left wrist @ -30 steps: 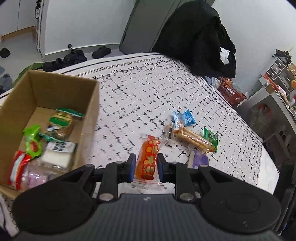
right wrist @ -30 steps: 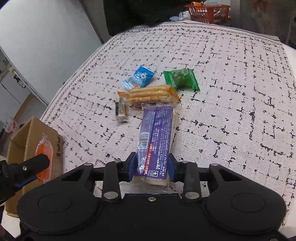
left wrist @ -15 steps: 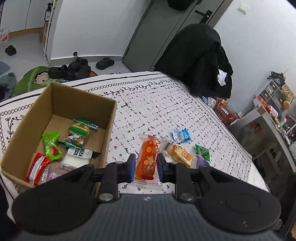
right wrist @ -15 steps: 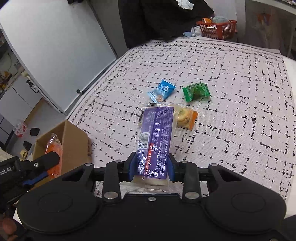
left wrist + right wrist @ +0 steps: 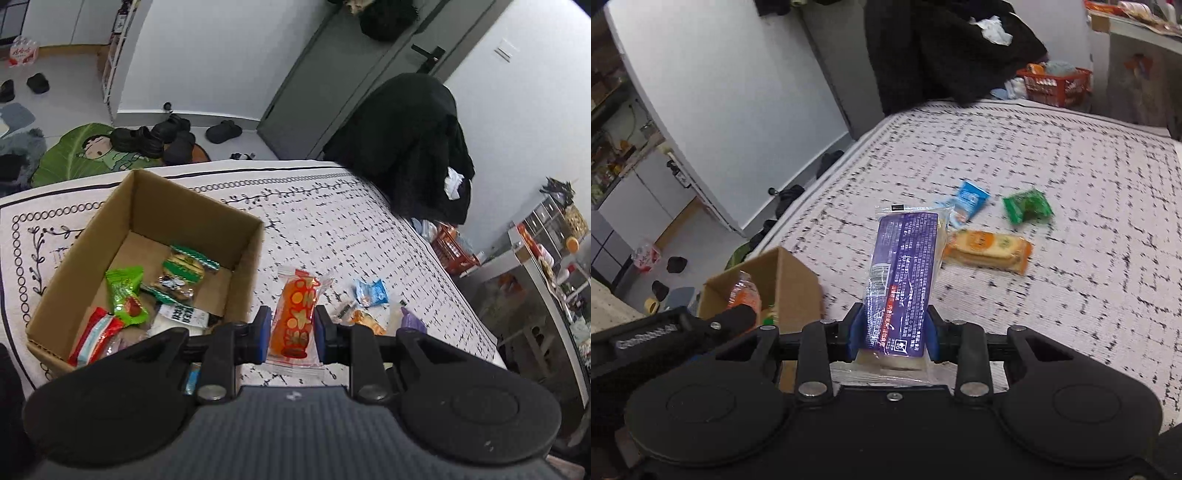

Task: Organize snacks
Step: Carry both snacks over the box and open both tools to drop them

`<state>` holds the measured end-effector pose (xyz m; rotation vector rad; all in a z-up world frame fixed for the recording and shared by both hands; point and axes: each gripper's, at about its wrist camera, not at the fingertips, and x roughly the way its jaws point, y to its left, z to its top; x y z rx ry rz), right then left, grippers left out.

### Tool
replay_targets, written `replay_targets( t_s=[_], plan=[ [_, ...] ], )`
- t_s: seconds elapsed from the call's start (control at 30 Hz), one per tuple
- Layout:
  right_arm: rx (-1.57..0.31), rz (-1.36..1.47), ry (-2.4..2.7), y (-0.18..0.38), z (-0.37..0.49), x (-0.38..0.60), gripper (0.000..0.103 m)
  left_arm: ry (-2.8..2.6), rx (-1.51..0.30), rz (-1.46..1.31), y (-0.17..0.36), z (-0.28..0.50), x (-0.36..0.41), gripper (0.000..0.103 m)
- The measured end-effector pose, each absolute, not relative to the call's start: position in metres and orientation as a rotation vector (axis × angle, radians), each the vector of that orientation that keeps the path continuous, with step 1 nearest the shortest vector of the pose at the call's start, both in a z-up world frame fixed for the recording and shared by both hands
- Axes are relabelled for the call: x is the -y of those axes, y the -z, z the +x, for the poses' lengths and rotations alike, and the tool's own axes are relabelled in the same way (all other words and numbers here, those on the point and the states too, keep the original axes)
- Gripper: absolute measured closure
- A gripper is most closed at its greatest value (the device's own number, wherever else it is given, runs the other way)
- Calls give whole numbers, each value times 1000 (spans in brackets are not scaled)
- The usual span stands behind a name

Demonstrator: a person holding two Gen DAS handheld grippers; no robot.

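My left gripper (image 5: 290,334) is shut on an orange snack packet (image 5: 295,317) with a clear wrapper, held above the patterned bed cover just right of a cardboard box (image 5: 243,280). Several snacks lie in the box, among them a green packet (image 5: 123,291) and a red one (image 5: 92,334). My right gripper (image 5: 894,332) is shut on a long purple packet (image 5: 905,269), lifted off the bed. In the right wrist view the box (image 5: 792,280) and the left gripper with its orange packet (image 5: 744,293) sit at lower left. A blue packet (image 5: 971,197), a green packet (image 5: 1027,205) and an orange cracker pack (image 5: 990,249) lie on the bed.
The bed cover (image 5: 332,221) ends at an edge on the right, with a red basket (image 5: 1052,86) and shelves beyond. A black coat (image 5: 410,144) hangs at the far end. Shoes (image 5: 155,138) and a green mat lie on the floor past the box.
Both grippers have risen with their packets and drifted toward the box. The purple packet has left the bed, uncovering the cracker pack, and the box now shows more fully in both views.
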<state>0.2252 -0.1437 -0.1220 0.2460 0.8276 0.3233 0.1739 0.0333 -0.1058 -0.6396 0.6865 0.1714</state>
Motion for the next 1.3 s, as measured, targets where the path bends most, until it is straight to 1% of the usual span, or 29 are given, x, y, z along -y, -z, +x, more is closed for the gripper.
replay_targets(
  t_s=[0.37, 0.6, 0.9, 0.93, 1.0, 1.07, 1.3],
  plan=[
    [-823, 208, -398, 111, 226, 89, 70, -257, -700, -734, 116, 172, -76, 80],
    [-836, 173, -463, 109, 227, 53, 70, -312, -673, -799, 116, 166, -108, 80],
    [-884, 149, -525, 122, 236, 17, 70, -340, -662, -870, 121, 167, -138, 80],
    [-888, 145, -532, 123, 237, 14, 69, -344, -662, -875, 122, 167, -141, 80],
    [-881, 134, -531, 125, 238, 9, 63, -357, -664, -887, 125, 167, -148, 80],
    [-860, 129, -512, 125, 239, 8, 46, -369, -666, -895, 128, 167, -153, 80],
    [-875, 179, -497, 133, 251, 18, 45, -366, -699, -926, 139, 173, -159, 79]
  ],
)
